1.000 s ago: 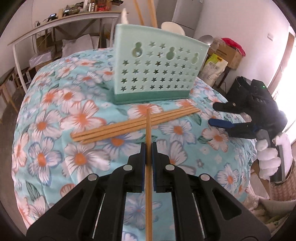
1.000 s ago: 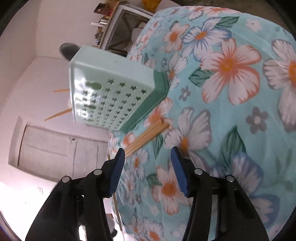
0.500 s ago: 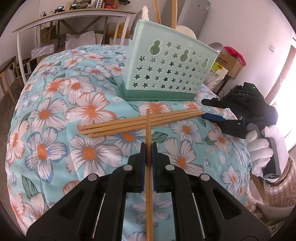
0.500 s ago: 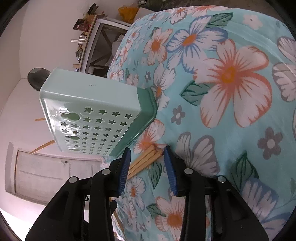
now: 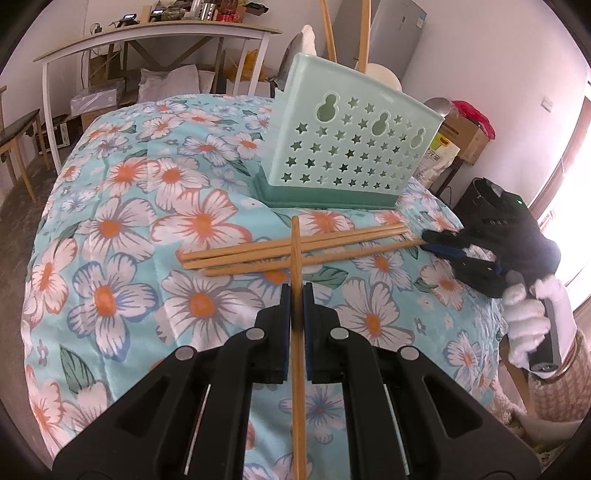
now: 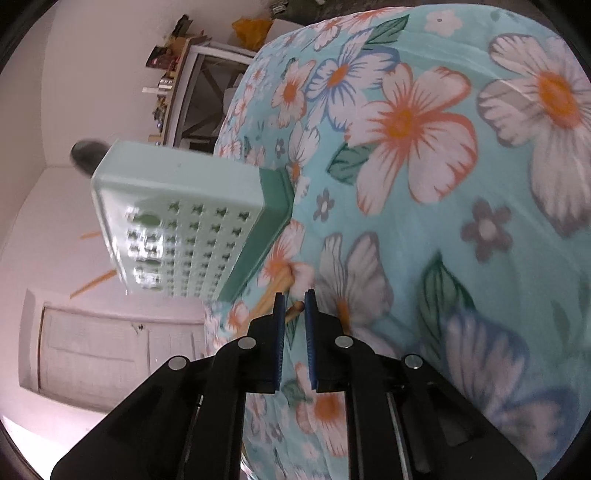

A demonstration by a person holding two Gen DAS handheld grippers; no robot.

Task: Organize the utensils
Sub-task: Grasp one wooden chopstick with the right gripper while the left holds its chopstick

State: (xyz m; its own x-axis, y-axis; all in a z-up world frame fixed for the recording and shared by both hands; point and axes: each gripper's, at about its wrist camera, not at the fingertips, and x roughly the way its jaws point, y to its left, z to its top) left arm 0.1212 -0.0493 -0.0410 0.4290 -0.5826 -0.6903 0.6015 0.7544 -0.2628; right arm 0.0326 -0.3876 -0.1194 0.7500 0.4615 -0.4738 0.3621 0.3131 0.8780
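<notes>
A mint green utensil basket (image 5: 351, 147) with star holes stands on the floral tablecloth (image 5: 110, 229). In front of it lie several wooden chopsticks (image 5: 258, 254) side by side. My left gripper (image 5: 297, 291) is shut on one chopstick (image 5: 295, 240), which points across the lying ones toward the basket. At the right end of the row, my right gripper (image 5: 434, 242) is closing its jaws. In the right wrist view the right gripper (image 6: 294, 299) has the end of a chopstick (image 6: 295, 307) filling the narrow gap between its pads, beside the basket (image 6: 184, 206).
Two chopsticks (image 5: 364, 29) stand upright in the basket. A white-gloved hand (image 5: 524, 325) holds the right gripper off the table's right edge. A white desk (image 5: 147, 37) stands behind, with boxes and bags (image 5: 465, 136) at the right.
The right gripper's jaws went from wide apart to nearly together around a chopstick end as it came up to the row. The left gripper kept its chopstick and shifted slightly.
</notes>
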